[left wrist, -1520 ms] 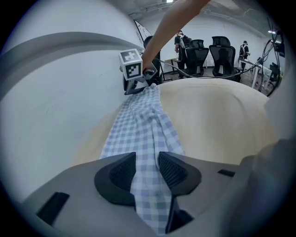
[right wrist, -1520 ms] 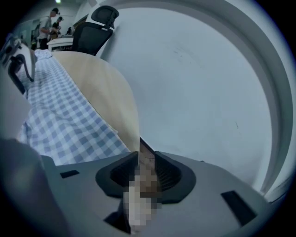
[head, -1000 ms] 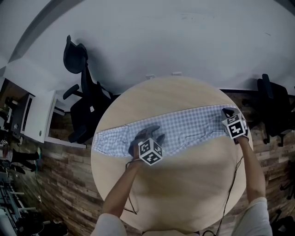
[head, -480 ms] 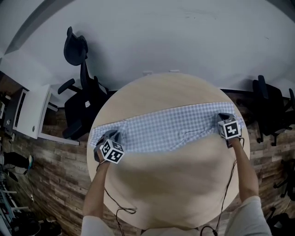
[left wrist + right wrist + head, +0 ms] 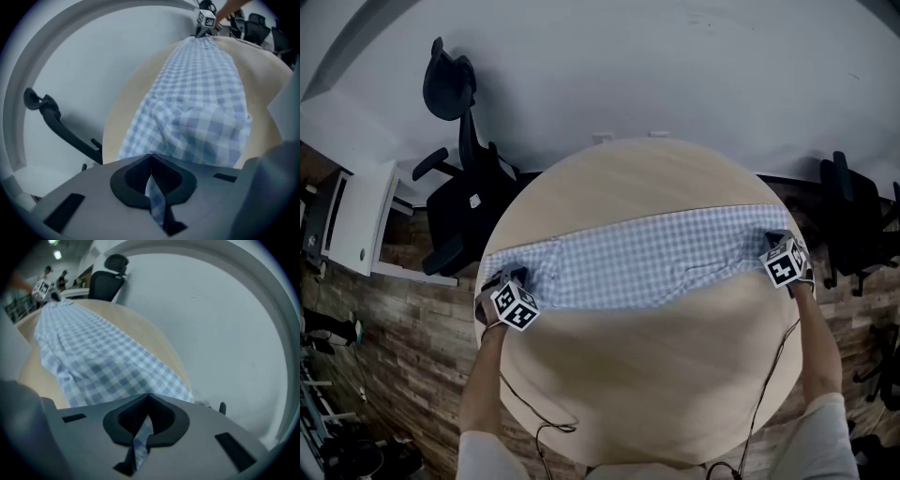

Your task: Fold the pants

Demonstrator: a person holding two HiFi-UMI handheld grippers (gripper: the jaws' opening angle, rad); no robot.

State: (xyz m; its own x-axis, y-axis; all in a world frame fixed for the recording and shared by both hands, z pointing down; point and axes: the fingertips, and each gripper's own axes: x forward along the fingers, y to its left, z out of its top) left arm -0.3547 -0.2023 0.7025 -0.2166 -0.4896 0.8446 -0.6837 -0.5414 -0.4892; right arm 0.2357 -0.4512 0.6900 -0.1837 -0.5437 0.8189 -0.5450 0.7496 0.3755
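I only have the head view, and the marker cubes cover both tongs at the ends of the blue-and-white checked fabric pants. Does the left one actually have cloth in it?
Observer: Yes. The left gripper view shows the left tongs shut on a narrow fold of the blue-and-white checked pants.
Operator: And the right side?
Observer: The same. In the right gripper view the right tongs are shut with a strip of the checked cloth pinched between them.
Operator: Is the cloth flat near the left grip?
Observer: No. Just beyond the left tongs it bunches in raised folds. Farther along it lies flat on the round light wooden table.
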